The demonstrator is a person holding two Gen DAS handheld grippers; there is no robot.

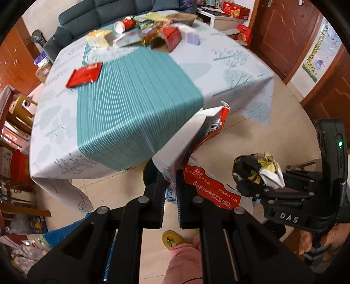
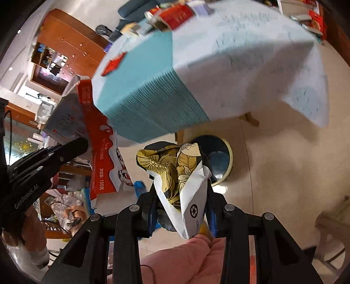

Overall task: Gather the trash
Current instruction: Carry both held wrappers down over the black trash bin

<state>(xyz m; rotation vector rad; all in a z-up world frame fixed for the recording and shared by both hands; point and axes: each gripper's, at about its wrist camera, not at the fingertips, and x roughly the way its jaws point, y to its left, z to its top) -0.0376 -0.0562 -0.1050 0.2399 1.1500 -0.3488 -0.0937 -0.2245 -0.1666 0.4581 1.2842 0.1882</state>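
Left wrist: one flattened carton (image 1: 203,153), one crumpled wrapper (image 1: 258,172).

The cloth-covered rectangular dining table (image 1: 229,65) stands ahead, with a heap of cartons, cups and wrappers (image 1: 151,32) at its far end and a flat red foil packet (image 1: 85,75) nearer, toward its left edge. Behind the table sits a dark upholstered sofa (image 1: 87,13). On the floor beneath the table's near edge stands a round dark bin with a pale rim (image 2: 215,158).
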